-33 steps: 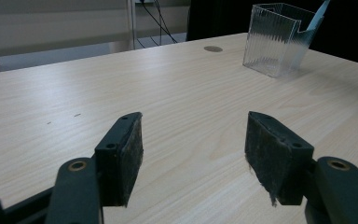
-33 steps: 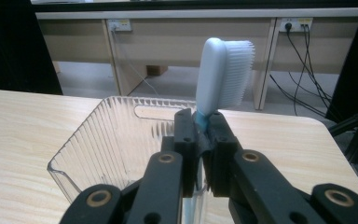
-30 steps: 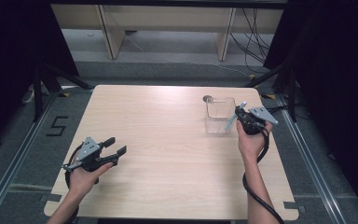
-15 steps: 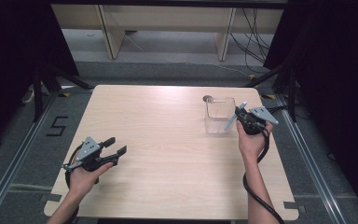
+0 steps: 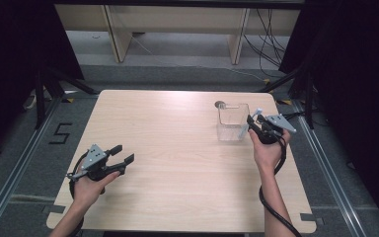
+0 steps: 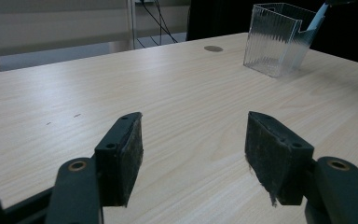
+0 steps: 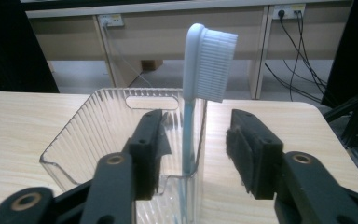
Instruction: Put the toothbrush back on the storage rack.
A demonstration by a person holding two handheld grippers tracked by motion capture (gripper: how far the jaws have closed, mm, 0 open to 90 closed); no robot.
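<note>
A clear ribbed container [image 5: 232,121] [image 7: 98,130] [image 6: 272,39] stands at the table's far right. A toothbrush [image 7: 208,60] [image 5: 257,112] [image 6: 318,17] with a white head and pale blue handle leans in it, head up over the near rim. My right gripper [image 5: 252,123] [image 7: 196,126] sits at that rim. Its jaws have just been opening and now stand apart on either side of the handle, without touching it. My left gripper [image 5: 123,154] [image 6: 193,135] is open with nothing between its jaws, held low over the near left of the table.
The light wooden table [image 5: 177,148] has a small round grommet [image 5: 220,104] [image 6: 213,48] just behind the container. Wooden shelving and hanging cables stand beyond the far edge, with dark frame posts at both sides.
The right gripper's jaws have spread apart and let go of the toothbrush, which stays leaning in the container. Neither hand has shifted.
</note>
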